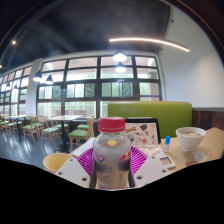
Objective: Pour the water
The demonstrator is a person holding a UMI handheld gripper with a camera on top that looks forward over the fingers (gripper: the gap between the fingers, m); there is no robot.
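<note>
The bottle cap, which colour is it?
Red. The bottle cap shows best in the gripper view, between the gripper fingers.

My one camera rides just behind my fingers and looks forward along them, so both show at the bottom of its view, very close to the lens. It sits low, only a little above the bench, facing level across it into a dining room. The bottle between the fingers stands so near that it fills the lower middle. The wide lens bends the scene: the windows far ahead curve, and the ceiling with its lamps arches overhead. There is no second view to share anything with.
</note>
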